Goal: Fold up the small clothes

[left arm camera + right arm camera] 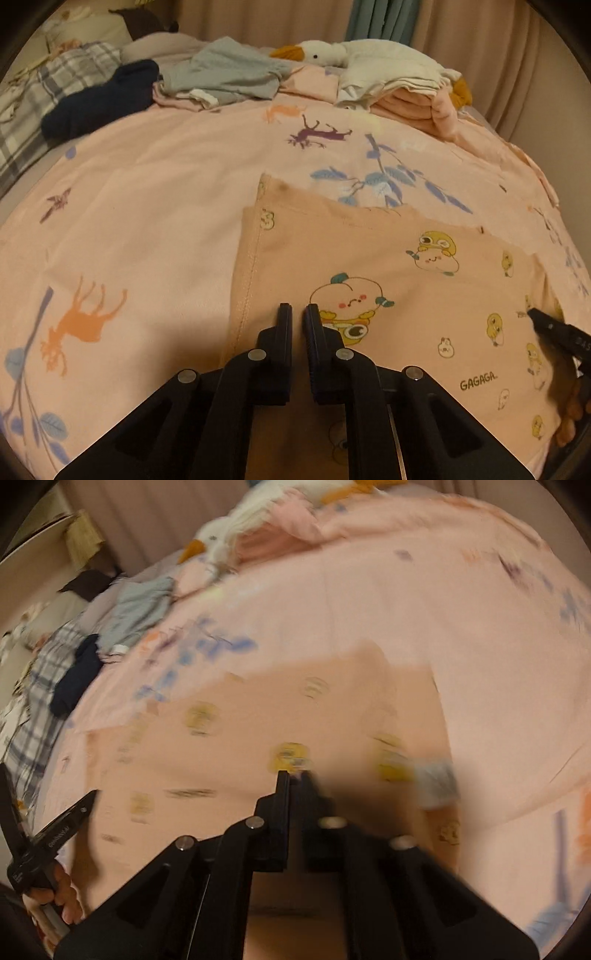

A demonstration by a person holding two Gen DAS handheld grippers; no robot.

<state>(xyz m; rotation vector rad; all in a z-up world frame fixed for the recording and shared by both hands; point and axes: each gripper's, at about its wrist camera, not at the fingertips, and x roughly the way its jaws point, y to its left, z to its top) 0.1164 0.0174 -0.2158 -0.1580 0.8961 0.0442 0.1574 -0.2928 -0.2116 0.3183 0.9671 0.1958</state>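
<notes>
A peach garment (388, 266) printed with cartoon ducks and the word GAGAGA lies flat on the pink bed cover (155, 192). My left gripper (298, 314) points down at the garment's left part, near a seam; its jaws stand almost together with a narrow gap, and no cloth bunches between them. The right gripper's fingertip (535, 316) touches down at the garment's right edge. In the blurred right wrist view, my right gripper (296, 777) is shut, tips on the garment (221, 760); whether cloth is pinched I cannot tell. One of the left gripper's fingers (74, 814) shows at left.
At the bed's far side lie a grey garment (225, 74), a dark navy one (99, 99), folded pink and white cloth (406, 92) and a white plush goose (332, 51). A plaid blanket (55, 85) covers the far left. Curtains (480, 44) hang behind.
</notes>
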